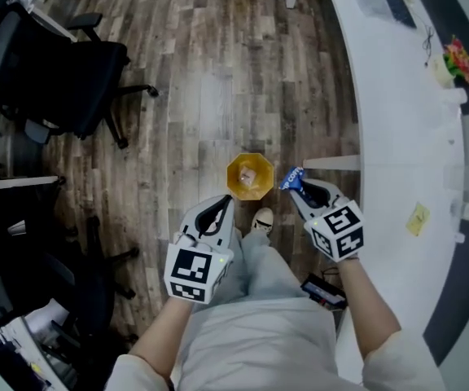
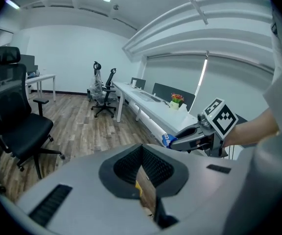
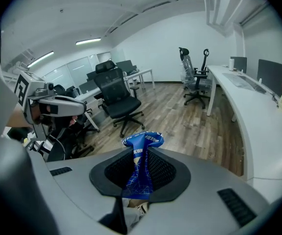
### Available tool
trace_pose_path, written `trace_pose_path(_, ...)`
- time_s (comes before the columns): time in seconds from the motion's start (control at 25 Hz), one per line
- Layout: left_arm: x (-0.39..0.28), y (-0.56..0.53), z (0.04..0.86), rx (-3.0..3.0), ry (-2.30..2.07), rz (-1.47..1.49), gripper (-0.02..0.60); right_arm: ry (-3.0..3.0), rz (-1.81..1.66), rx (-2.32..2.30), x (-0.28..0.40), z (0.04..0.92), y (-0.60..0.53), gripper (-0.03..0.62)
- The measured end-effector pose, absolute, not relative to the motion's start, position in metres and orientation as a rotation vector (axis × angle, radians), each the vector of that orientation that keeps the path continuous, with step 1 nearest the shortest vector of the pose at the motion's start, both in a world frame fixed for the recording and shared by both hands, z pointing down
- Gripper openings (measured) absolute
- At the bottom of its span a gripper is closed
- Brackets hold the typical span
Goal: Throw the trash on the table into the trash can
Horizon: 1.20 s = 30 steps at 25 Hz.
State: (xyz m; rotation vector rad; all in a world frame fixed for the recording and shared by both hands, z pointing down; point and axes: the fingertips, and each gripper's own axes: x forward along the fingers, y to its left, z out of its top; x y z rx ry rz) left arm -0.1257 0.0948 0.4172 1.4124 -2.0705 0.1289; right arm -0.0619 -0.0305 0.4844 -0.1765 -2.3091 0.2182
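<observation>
Fingers (image 3: 166, 172) of the right gripper (image 1: 297, 188) are clamping a crumpled blue foil wrapper (image 3: 140, 170), holding it beside the yellow octagonal trash can (image 1: 249, 175) at its 9 o'clock, likely for dropping, while the left gripper (image 1: 221, 206), jaws together and empty, is hanging at the can's 7 o'clock.

Office things around me
I see a black office chair (image 1: 72, 80) at ten o'clock on the wooden floor (image 1: 210, 96), red flowers (image 1: 460, 58) at two o'clock.
</observation>
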Motion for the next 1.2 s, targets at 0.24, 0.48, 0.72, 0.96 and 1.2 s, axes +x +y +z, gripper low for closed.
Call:
trace_pose_path(0.24, -0.137, 0.095, 0.476, 1.387, -2.032, 0.107, 0.0, -2.278, 0.275, -0.184, -0.076, 0.541, -0.023, 0.091)
trace_pose_path(0.48, -0.141, 0.1, 0.541, 1.354, -1.99, 0.094, 0.0, -2.222, 0.23, -0.186, -0.087, 0.612, -0.016, 0.092)
trace_pose_path(0.72, -0.143, 0.098, 0.604, 1.357, -1.971, 0.112, 0.0, -2.2, 0.226, -0.2, -0.099, 0.69, -0.007, 0.091)
trace_pose_path(0.96, -0.144, 0.097, 0.676, 1.357, -1.971, 0.101, 0.0, -2.171, 0.252, -0.204, -0.101, 0.779, 0.007, 0.092)
trace_pose_path(1.2, -0.15, 0.097, 0.751, 1.339, -1.969, 0.105, 0.0, -2.116, 0.225, -0.198, -0.102, 0.886, 0.012, 0.092)
